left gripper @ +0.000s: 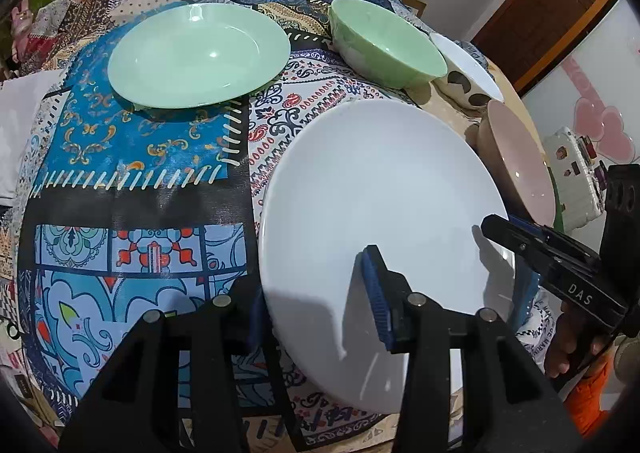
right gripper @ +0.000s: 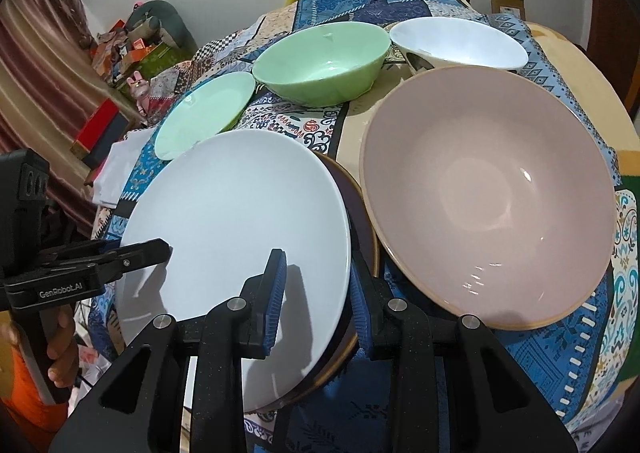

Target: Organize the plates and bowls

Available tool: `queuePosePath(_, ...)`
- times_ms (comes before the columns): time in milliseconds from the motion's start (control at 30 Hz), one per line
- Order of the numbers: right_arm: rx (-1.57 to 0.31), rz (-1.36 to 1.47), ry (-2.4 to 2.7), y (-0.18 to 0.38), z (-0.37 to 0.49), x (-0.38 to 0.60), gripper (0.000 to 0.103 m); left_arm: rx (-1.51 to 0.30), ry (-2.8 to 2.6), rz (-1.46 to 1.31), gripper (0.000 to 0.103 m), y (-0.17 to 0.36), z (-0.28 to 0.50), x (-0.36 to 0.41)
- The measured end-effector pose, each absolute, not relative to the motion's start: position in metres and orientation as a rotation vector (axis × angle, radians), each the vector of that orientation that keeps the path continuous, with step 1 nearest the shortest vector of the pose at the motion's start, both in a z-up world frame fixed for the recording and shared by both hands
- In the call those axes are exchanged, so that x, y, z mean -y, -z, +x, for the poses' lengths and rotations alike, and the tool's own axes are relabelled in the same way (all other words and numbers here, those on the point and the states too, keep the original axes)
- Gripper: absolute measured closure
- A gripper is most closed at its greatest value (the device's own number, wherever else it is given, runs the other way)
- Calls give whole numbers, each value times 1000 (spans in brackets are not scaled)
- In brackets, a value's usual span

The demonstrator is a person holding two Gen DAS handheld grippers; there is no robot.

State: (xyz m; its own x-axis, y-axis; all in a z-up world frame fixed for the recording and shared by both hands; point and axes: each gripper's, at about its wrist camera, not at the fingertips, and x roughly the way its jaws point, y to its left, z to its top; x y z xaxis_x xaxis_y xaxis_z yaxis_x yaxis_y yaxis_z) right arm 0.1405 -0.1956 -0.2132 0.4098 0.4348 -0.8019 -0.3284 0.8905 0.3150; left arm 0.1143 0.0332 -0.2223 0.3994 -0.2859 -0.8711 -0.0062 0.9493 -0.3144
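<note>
While straddling opposite edges of the white plate (right gripper: 236,221), left tool (left gripper: 316,293) and right tool (right gripper: 316,301) both spread, neither pinching. Under that plate, only in the right view, a dark plate (right gripper: 360,253) with tan rim. Just beside: pink bowl (right gripper: 488,193). Farther across the desk (left gripper: 140,189): green plate (left gripper: 196,53), green bowl (left gripper: 384,41), white bowl (right gripper: 460,41).

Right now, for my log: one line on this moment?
left gripper: open, straddling white plate rim | right gripper: same, opposite rim | plate atop dark plate
</note>
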Motion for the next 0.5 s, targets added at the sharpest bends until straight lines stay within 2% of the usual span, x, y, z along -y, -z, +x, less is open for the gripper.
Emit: queuePosePath(500, -1043, 120, -491, 213, 139, 202, 75, -1173, 193, -312, 58, 232, 121, -34)
